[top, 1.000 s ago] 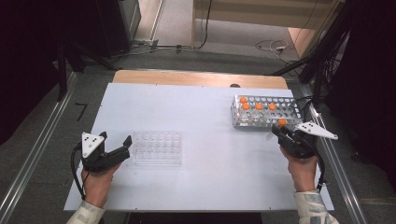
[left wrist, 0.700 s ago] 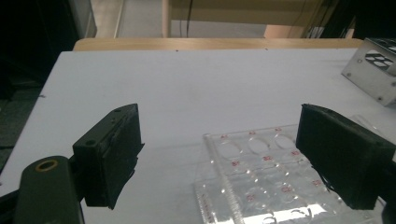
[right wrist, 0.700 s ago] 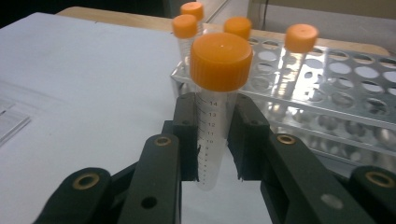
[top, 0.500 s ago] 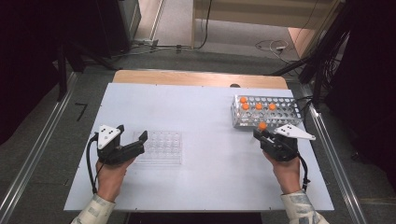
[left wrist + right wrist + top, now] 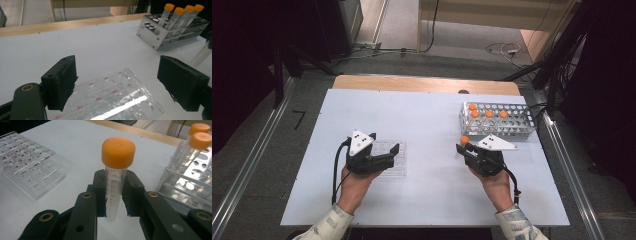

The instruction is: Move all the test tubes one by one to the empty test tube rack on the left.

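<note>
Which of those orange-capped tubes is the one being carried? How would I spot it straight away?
Start at the white table and find the metal tube rack at its far right. Just nearer the person, the right tool grips one clear orange-capped tube upright. Its neighbours all stand in the rack; this one is out of it.

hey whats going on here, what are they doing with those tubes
A person works at a white table with a gripper in each hand. The right gripper is shut on an orange-capped tube, held upright above the table, away from the metal tube rack, where four more capped tubes stand. The left gripper is open, its jaws hanging over a clear plastic well rack that lies on the table.
</note>
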The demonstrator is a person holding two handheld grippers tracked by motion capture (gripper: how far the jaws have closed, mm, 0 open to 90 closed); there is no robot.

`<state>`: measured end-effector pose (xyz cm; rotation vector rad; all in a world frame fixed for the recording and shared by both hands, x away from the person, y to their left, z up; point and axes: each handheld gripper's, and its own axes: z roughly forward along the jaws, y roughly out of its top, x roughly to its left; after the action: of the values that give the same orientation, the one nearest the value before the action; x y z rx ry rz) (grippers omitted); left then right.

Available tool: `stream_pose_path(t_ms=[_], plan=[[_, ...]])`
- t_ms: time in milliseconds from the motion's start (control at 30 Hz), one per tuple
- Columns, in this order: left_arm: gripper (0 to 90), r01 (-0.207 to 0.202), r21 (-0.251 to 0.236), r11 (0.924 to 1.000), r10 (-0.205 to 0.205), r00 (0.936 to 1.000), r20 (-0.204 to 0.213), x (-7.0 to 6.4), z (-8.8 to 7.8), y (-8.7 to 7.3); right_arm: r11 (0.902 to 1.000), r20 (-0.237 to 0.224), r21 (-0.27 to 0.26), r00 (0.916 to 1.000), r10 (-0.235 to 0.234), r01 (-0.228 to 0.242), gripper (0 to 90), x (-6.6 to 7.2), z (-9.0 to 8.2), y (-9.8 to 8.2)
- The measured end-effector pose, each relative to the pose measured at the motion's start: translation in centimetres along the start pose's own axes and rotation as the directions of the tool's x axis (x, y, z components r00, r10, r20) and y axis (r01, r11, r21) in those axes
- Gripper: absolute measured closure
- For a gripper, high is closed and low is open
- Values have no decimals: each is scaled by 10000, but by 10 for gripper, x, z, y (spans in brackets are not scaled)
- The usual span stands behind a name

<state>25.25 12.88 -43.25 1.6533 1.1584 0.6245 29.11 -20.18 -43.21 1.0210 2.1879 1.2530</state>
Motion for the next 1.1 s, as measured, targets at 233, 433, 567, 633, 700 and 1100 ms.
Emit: stream_pose_path(t_ms=[233,433,567,633,700,1100], plan=[[193,-328,49,9995,325,9981,516,-18,10,3,9994,-439,84,9985,-334,338,717,17,14,3],[242,-545,-71,9985,550,9903,1279,-35,16,7,9969,-913,270,9933,-710,737,717,35,25,4],[277,-838,-163,9963,854,9789,1856,-50,20,10,9952,-1103,343,9901,-873,916,717,44,30,4],[314,-1011,-222,9946,1035,9722,2102,-58,23,12,9942,-1194,377,9882,-957,1008,717,47,32,4],[363,-1072,-284,9938,1109,9641,2414,-66,27,13,9934,-1275,415,9867,-1006,1066,717,51,33,4],[627,-1387,-91,9903,1355,9486,2862,-78,38,8,9924,-1637,310,9800,-1128,1193,717,60,30,4]])
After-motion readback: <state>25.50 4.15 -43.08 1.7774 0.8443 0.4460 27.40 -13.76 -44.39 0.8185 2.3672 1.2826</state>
